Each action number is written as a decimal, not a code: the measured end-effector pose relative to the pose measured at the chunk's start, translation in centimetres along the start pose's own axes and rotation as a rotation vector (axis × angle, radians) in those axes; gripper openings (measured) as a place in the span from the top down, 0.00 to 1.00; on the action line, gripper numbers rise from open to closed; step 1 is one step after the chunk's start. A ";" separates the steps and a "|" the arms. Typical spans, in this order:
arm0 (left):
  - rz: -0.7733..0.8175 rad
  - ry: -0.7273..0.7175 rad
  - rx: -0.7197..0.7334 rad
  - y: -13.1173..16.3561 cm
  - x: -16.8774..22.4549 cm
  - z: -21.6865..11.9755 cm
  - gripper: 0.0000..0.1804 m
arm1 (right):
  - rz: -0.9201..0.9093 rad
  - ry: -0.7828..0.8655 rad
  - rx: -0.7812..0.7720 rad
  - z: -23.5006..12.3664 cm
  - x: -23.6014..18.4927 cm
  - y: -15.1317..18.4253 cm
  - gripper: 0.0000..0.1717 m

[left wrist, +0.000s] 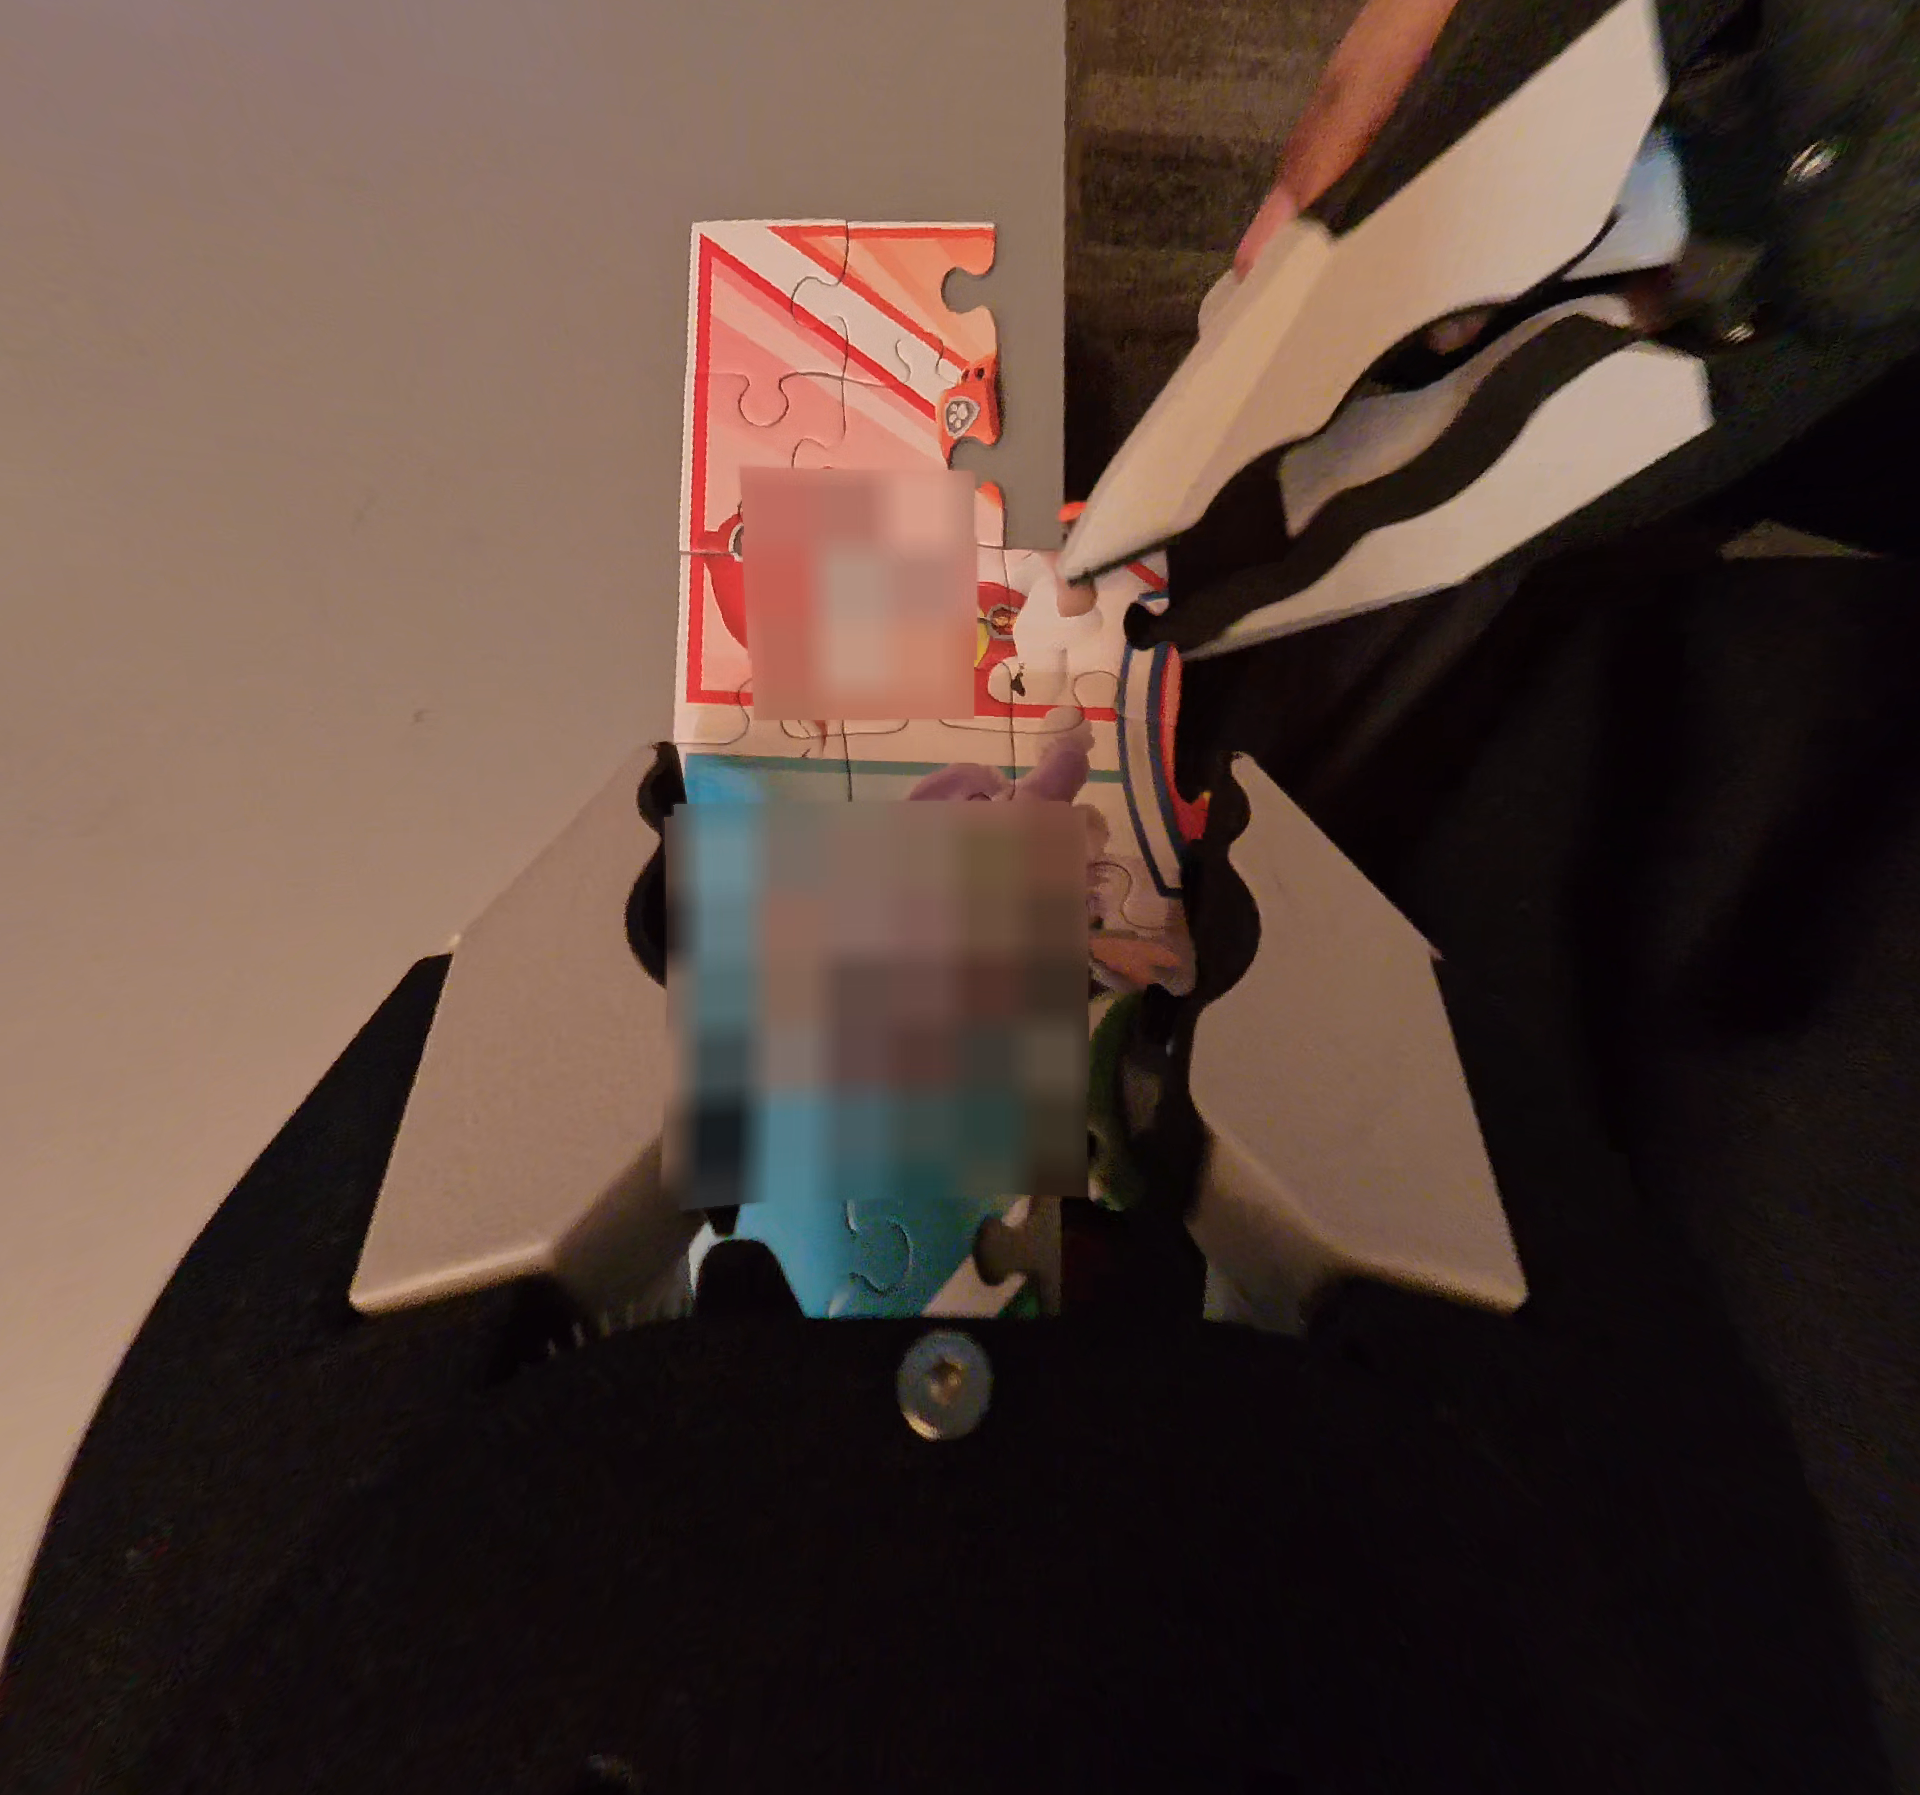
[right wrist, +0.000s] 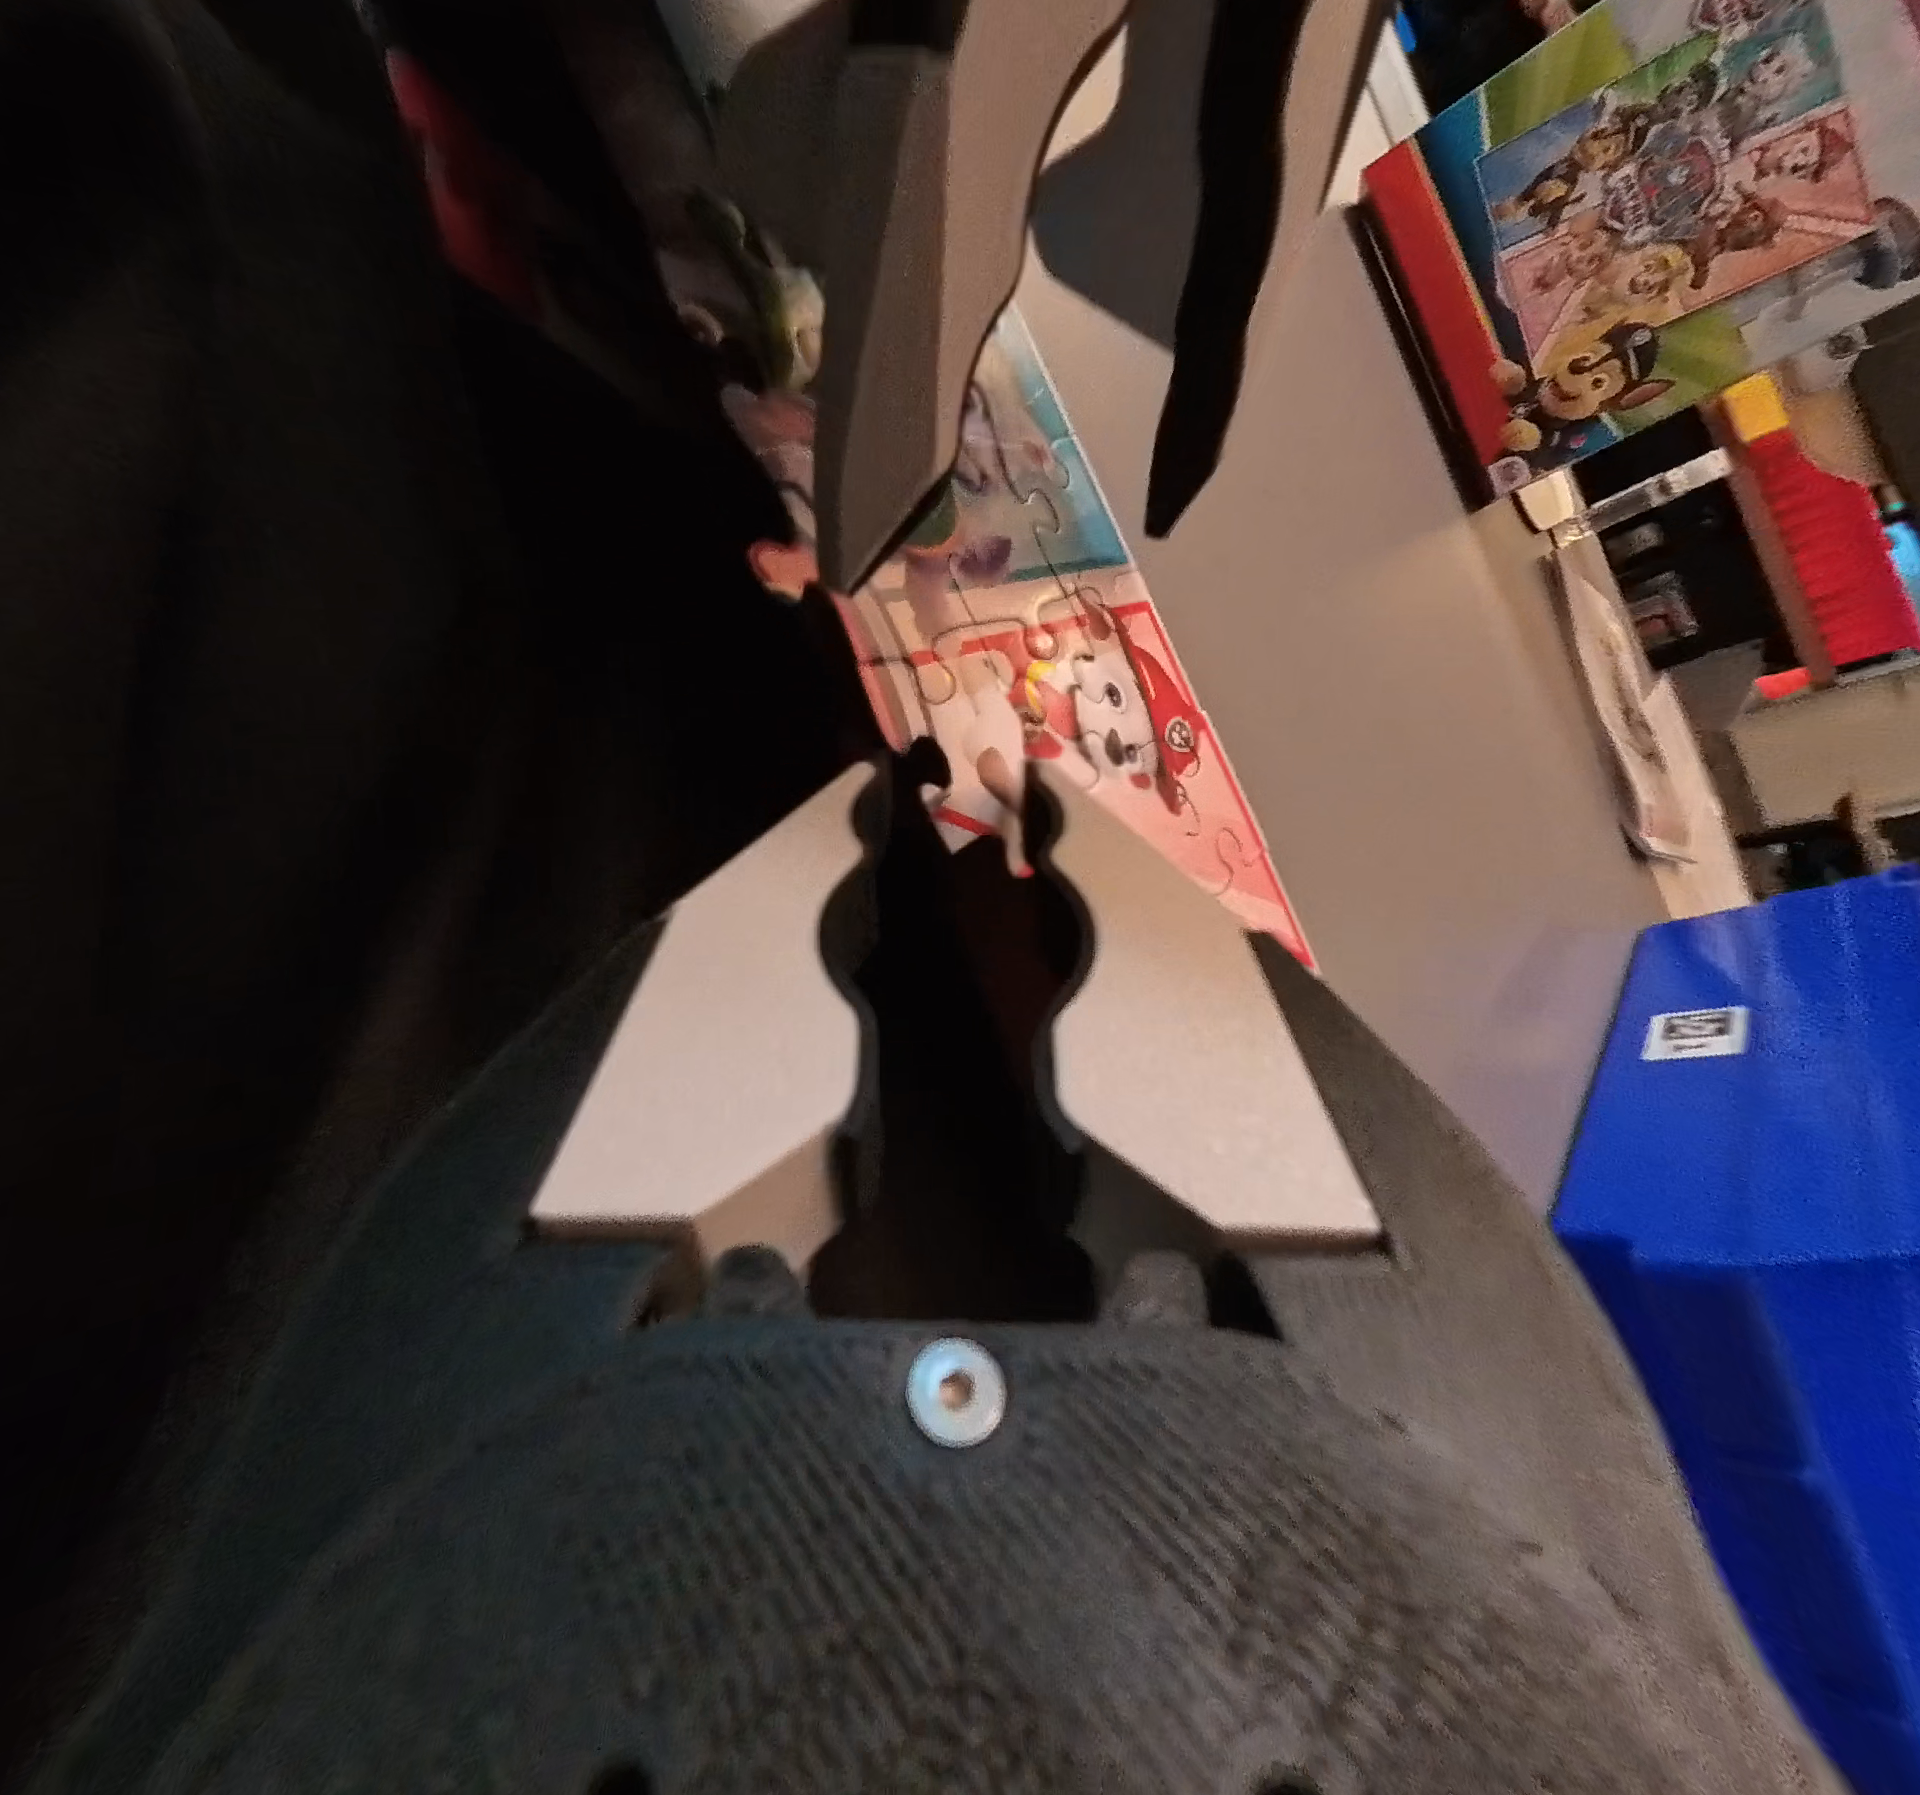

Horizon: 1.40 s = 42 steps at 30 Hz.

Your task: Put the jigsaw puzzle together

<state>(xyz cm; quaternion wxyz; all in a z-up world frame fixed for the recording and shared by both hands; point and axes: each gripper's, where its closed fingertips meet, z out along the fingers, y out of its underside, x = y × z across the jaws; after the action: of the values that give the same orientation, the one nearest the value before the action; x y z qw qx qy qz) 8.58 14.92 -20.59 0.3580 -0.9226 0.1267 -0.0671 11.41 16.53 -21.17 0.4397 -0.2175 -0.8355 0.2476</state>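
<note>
The right claw (left wrist: 1107, 592) is nearly together, its two tips pinched on the edge of a puzzle piece (left wrist: 1081, 602) at the right side of the partly assembled puzzle (left wrist: 831, 343); the piece's shape is mostly hidden by the tips, and whether it is locked into its neighbours cannot be told. In the right wrist view the same piece (right wrist: 987, 789) shows as a pale sliver between the dark pads. The left claw (left wrist: 940, 779) stands wide apart, straddling the puzzle's near end with a finger just beside each long edge; whether the pads touch the cardboard cannot be told. The puzzle lies flat on the grey desk (left wrist: 364, 395), by its right edge, long axis running straight away from the left claw. Patches blur parts of the picture. Well apart, a puzzle box (right wrist: 1662, 187) leans upright, and a blue bin (right wrist: 1766, 1174) is cut off at the frame.
</note>
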 end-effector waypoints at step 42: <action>-0.141 -0.191 0.194 -0.2 -2.0 -2.8 1.00 | 0.259 0.100 0.125 0.7 4.1 -1.8 1.00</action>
<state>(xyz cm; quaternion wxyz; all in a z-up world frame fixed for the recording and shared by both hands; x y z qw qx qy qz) 6.05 13.85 -18.41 0.4504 -0.8925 0.0201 -0.0161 8.48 17.35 -17.87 0.4577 -0.3078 -0.7604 0.3428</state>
